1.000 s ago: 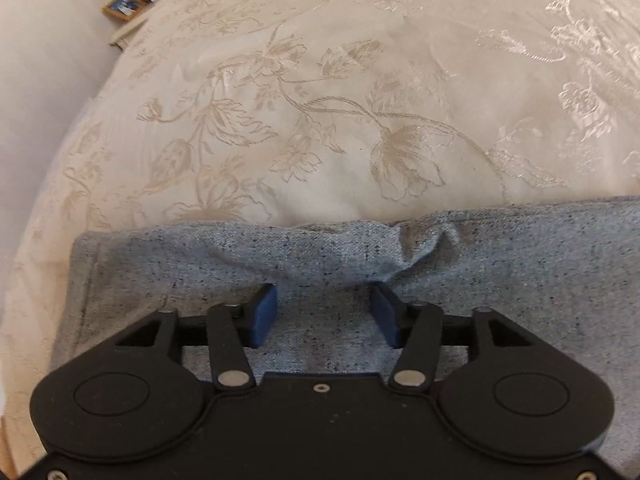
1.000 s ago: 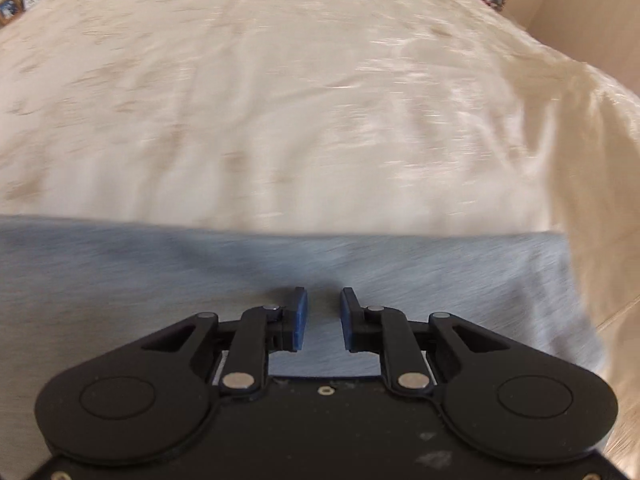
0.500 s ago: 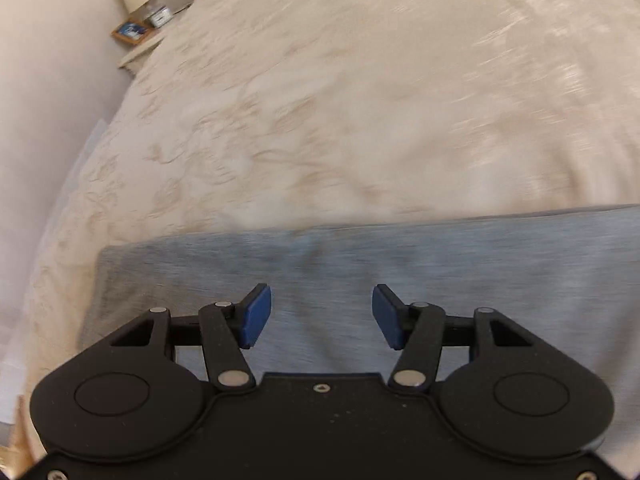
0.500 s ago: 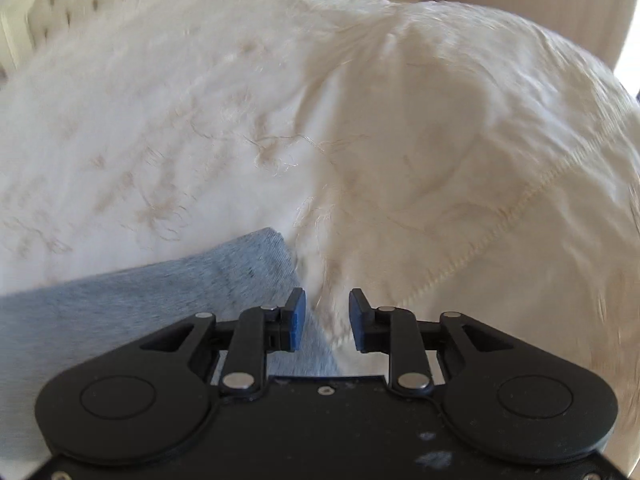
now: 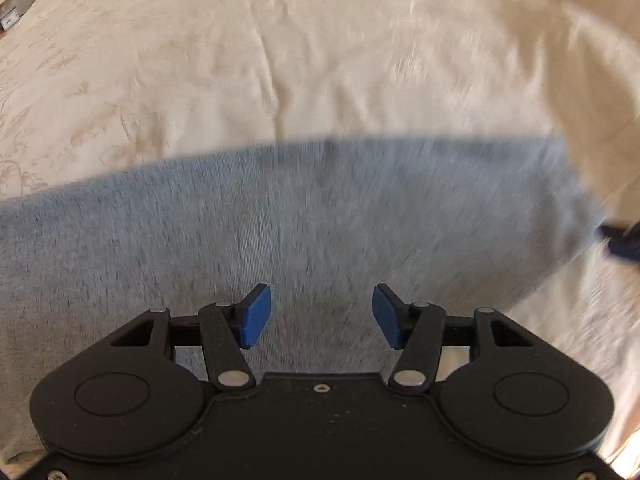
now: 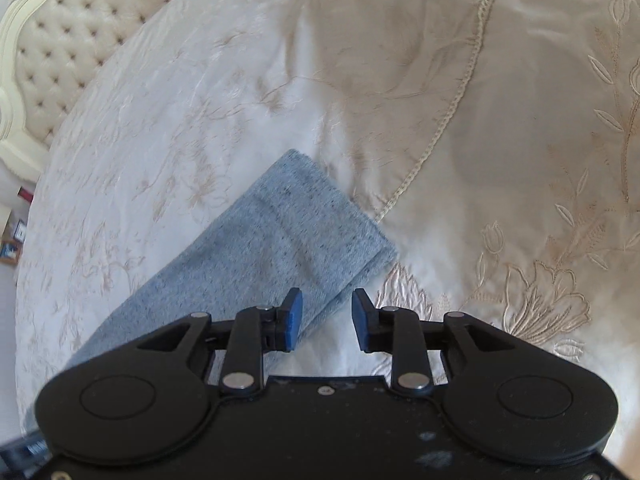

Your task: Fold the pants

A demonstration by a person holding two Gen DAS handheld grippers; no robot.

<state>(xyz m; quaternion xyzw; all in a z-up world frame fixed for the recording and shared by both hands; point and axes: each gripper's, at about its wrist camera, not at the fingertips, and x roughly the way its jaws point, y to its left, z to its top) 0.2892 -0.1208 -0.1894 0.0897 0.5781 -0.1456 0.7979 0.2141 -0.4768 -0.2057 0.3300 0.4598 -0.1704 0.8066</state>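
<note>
Both tongs (image 5: 321,316) (image 6: 327,319) agape above pants (image 5: 280,220)

Pants (image 6: 288,240) — light heathered blue-grey knit flecked with dark specks, reaching toward 12 o'clock in the right wrist view; the same blue-grey, blurred, in the left wrist view (image 5: 280,220).
Bedspread (image 6: 520,160) — cream-white with tan embroidered flowers and leaves, heaviest at 3 o'clock, plus a pale corded trim line.
Headboard (image 6: 60,48) — ivory, button-tufted, at 10 o'clock.
Left claw (image 5: 321,317) and right claw (image 6: 327,320) — black bodies, royal-blue pads.
</note>
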